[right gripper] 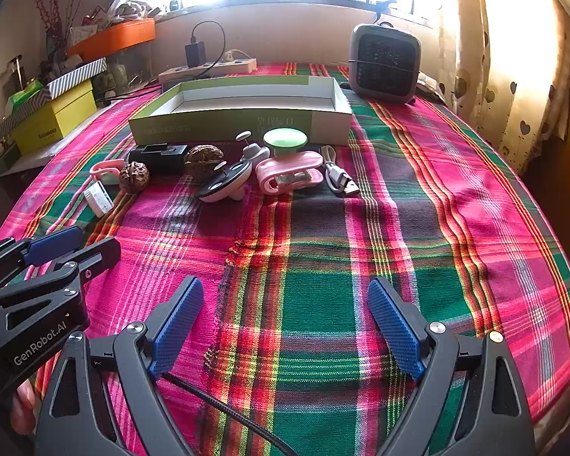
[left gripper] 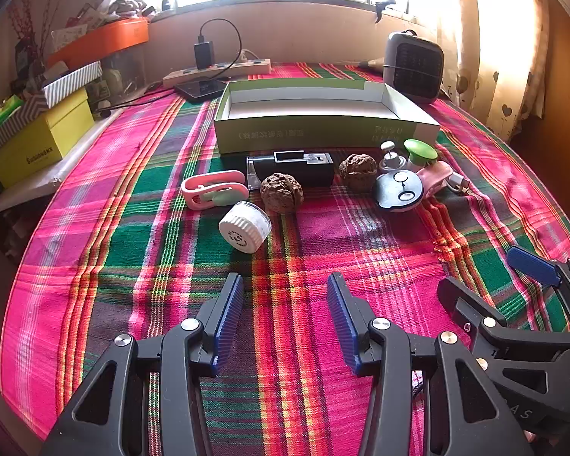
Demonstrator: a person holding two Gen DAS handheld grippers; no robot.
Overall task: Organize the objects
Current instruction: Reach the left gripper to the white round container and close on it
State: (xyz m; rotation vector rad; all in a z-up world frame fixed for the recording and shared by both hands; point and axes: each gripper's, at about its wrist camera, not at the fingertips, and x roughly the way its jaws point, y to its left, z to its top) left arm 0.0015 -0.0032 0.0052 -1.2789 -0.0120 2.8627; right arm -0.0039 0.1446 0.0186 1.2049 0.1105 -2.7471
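An open green-and-white cardboard box [left gripper: 323, 129] [right gripper: 224, 123] stands empty at the far side of the plaid cloth. In front of it lie two walnuts [left gripper: 282, 192] [left gripper: 358, 170], a black device [left gripper: 304, 165], a white round jar [left gripper: 245, 227], a pink clip [left gripper: 214, 189], a second pink clip [right gripper: 290, 175], a dark round panda-face lid [left gripper: 398, 190], a green-capped piece [right gripper: 285, 140] and a USB cable [right gripper: 338, 176]. My left gripper [left gripper: 285, 288] is open and empty, well short of the jar. My right gripper [right gripper: 285, 296] is open and empty over bare cloth.
A grey fan heater [right gripper: 384, 62] stands at the back right. A power strip with a charger [left gripper: 216, 68] and a dark phone [left gripper: 201, 87] lie behind the box. Stacked yellow, striped and orange boxes [left gripper: 41, 136] sit along the left edge. Curtains [right gripper: 513, 57] hang on the right.
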